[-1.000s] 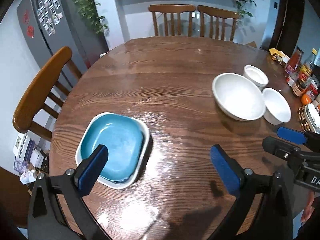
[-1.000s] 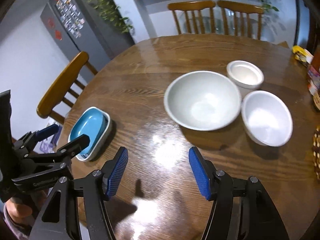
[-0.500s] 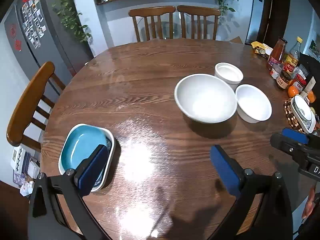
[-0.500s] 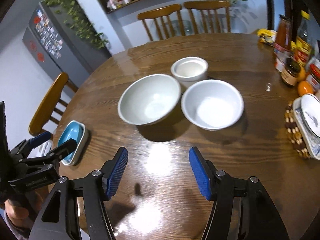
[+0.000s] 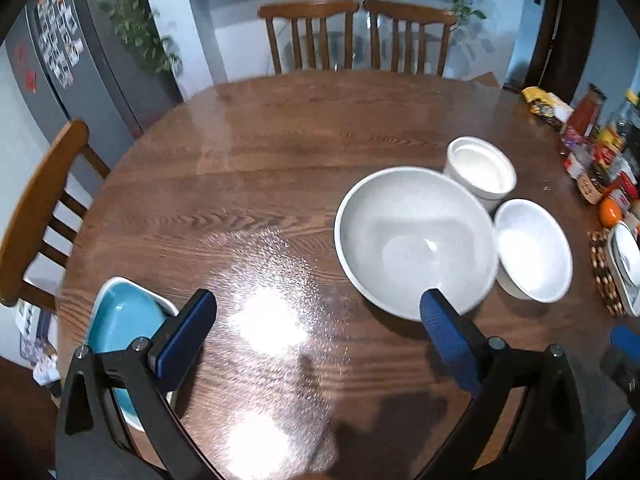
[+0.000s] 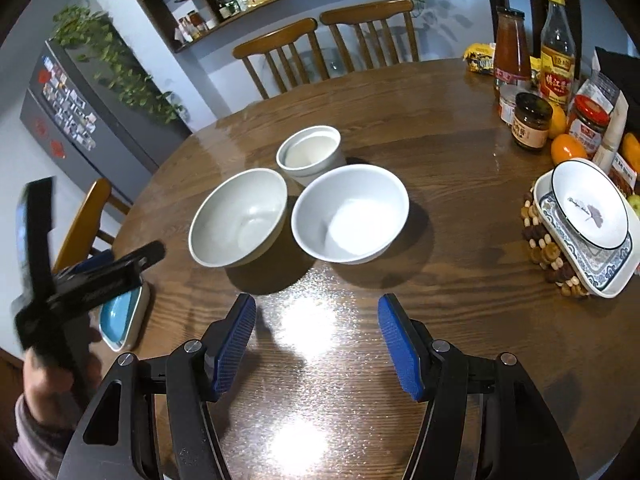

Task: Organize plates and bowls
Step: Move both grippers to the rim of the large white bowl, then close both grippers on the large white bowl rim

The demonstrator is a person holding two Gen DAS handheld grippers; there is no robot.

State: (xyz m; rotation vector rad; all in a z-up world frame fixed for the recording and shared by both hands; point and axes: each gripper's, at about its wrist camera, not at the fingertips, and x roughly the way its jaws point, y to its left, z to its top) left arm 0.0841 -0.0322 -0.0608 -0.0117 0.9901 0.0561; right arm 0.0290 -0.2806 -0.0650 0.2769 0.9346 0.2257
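Observation:
Three white bowls stand together on the round wooden table (image 5: 280, 152): a large bowl (image 5: 414, 240) (image 6: 240, 224), a medium bowl (image 5: 534, 250) (image 6: 350, 214) and a small straight-sided bowl (image 5: 480, 166) (image 6: 310, 154). A blue square dish in a white one (image 5: 120, 320) (image 6: 122, 314) sits at the left edge. My left gripper (image 5: 316, 332) is open and empty, its right finger just in front of the large bowl. My right gripper (image 6: 318, 344) is open and empty, in front of the large and medium bowls. The left gripper also shows in the right wrist view (image 6: 108, 272).
A round plate stacked on a patterned rectangular dish (image 6: 588, 224) rests on a beaded trivet at the right edge. Bottles, jars and fruit (image 6: 532, 92) crowd the far right. Chairs stand behind the table (image 5: 356, 36) and at its left (image 5: 36, 208).
Both grippers have swung right, away from the blue dish and toward the white bowls. The bowls look nearer in the left view. Nothing was picked up.

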